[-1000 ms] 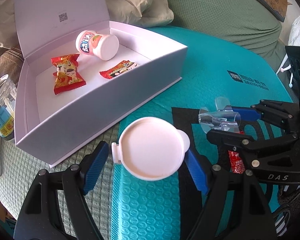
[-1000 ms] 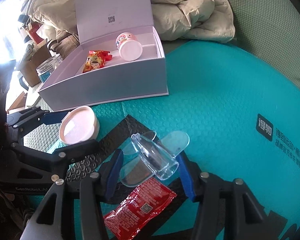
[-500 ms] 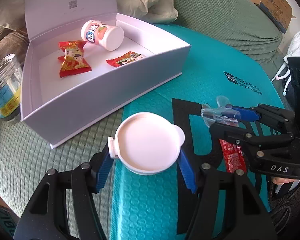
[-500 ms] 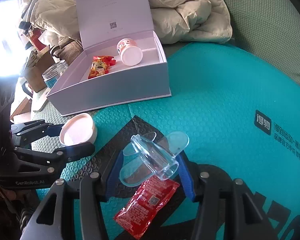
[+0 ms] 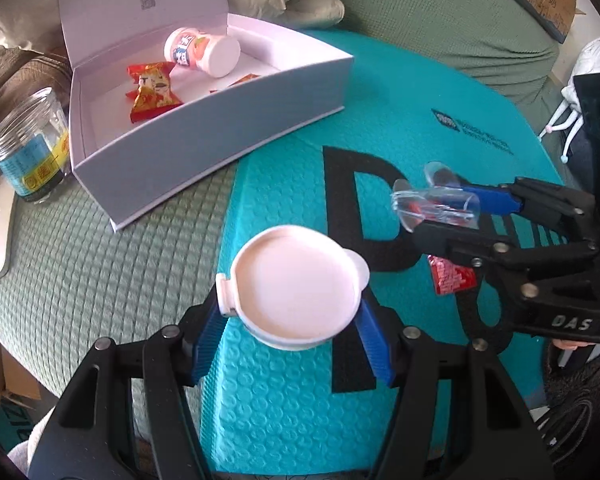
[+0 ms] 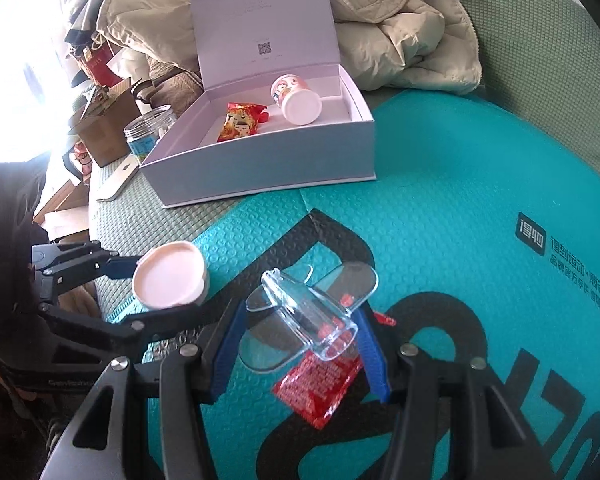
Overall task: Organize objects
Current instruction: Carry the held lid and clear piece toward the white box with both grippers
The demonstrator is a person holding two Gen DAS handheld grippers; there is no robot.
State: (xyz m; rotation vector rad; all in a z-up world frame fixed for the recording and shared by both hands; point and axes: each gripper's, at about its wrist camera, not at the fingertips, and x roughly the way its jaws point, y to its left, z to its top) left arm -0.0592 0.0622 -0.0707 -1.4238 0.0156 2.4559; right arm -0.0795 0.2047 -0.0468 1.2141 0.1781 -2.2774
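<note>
Left wrist view first: left tongs (image 5: pixel 296 320) clamped on white round lid (image 5: pixel 296 282), pads at its rim on both sides, having just closed in on it; lid lifted clear of teal mat (image 5: pixel 284 412). Grip only at a thin curved edge, so a likely slip or tilt-out if swung fast. Right wrist view next: right tongs (image 6: pixel 300 344) clamped on clear plastic holder (image 6: pixel 310 316), slick and hollow, prone to rotating between the pads. Red sachet (image 6: pixel 320 384) lying loose on the mat just beneath, at risk of being forgotten or dragged. Both tongs angled steeply downward, side by side, close enough to collide on the way over. Farther off, open white box (image 5: pixel 220 136) with bottle (image 5: pixel 202 52) and candy (image 5: pixel 154 90) inside; front wall a snag for a low carry. Glass jar (image 5: pixel 30 148) just beside the box, easily knocked.
</note>
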